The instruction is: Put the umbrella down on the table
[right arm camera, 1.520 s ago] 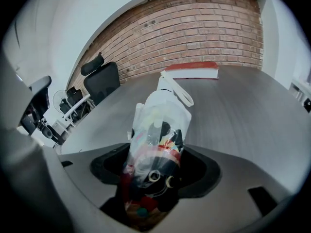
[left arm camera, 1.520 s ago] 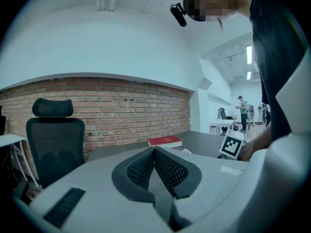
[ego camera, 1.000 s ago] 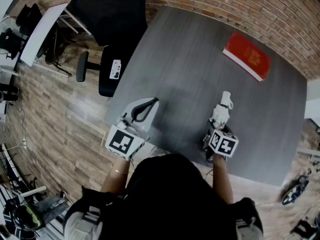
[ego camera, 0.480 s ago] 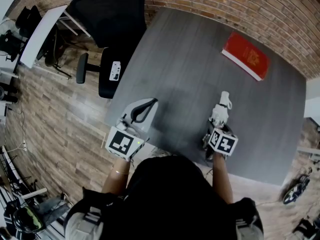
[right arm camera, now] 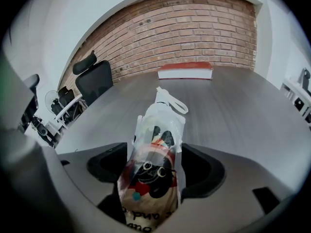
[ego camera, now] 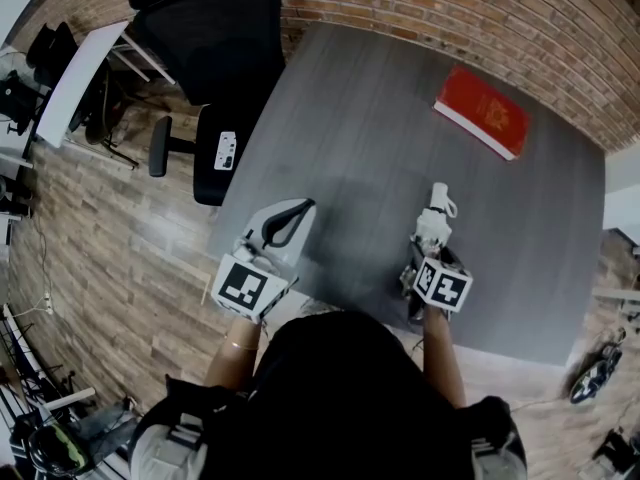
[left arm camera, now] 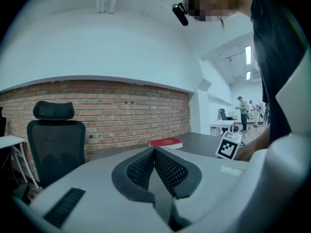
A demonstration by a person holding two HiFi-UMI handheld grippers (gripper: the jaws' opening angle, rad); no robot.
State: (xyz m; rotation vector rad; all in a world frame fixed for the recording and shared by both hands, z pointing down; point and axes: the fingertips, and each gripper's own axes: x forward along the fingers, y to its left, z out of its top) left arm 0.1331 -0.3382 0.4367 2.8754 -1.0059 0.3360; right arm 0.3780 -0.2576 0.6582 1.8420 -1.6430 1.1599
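The umbrella (right arm camera: 154, 147), folded inside a clear sleeve printed with a cartoon figure, lies between the jaws of the right gripper (right arm camera: 155, 178), its strap-loop end reaching out past the jaw tips and its other end running back out of sight under the gripper body. The jaws are opening and stand wide, with a dark gap showing on each side of the sleeve, so the pads do not press on it. In the head view the umbrella (ego camera: 435, 220) rests on the table (ego camera: 370, 118), stretching forward from the right gripper (ego camera: 424, 260), which points steeply down at the near edge. Well beyond the jaw tips, in line with the umbrella, a red book (right arm camera: 185, 70) lies flat on the table near a brick wall (right arm camera: 194, 28). Off to the left of these jaws stands a black chair (right arm camera: 95, 79). The left gripper (left arm camera: 154, 152) is held nearly level at the table's left edge, well apart from the umbrella; its jaws are closed together, mesh pads meeting, with nothing between them. Past its tips are the book (left arm camera: 165, 142) and, to their left, the chair (left arm camera: 53, 140).
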